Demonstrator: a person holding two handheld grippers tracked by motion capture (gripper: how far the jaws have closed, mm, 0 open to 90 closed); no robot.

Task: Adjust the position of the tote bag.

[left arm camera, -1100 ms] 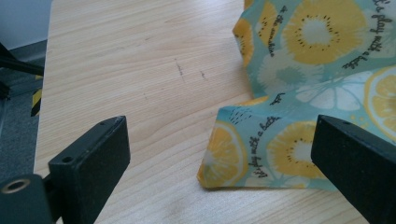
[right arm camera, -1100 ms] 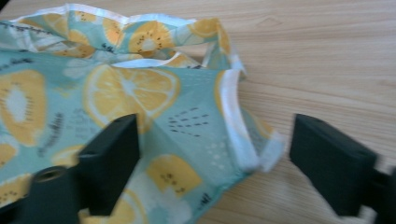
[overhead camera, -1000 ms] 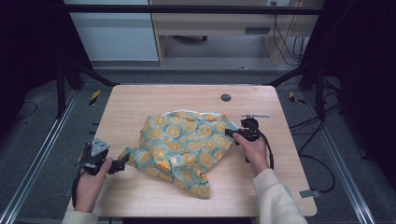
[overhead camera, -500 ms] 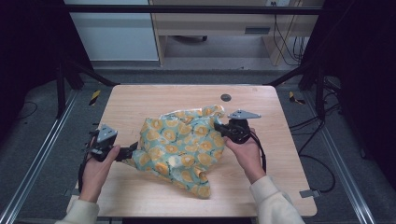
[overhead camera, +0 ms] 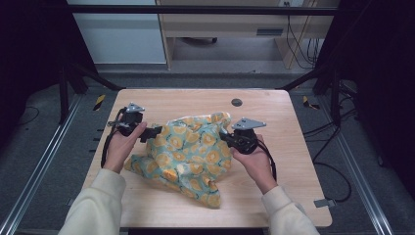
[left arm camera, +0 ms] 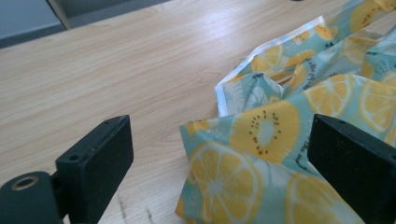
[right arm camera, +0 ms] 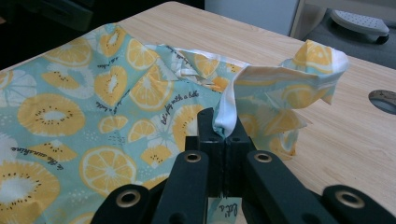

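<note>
A teal cloth printed with lemon and kiwi slices lies bunched in the middle of the wooden table. My right gripper is at its right side. In the right gripper view that gripper is shut on the cloth's white-hemmed edge, which stands up in a crumpled fold above the jaws. My left gripper is at the cloth's far left edge. It is wide open, and a corner of the cloth lies on the table between its jaws, nearer the right one.
A round dark hole sits in the table near its far edge, also in the right gripper view as the hole. Bare wood stretches left of and beyond the cloth. Black frame posts stand at the table's far corners.
The left gripper has moved forward and right along the cloth's left edge. The right gripper has pulled its edge leftward. The cloth has bunched up narrower and taller.
</note>
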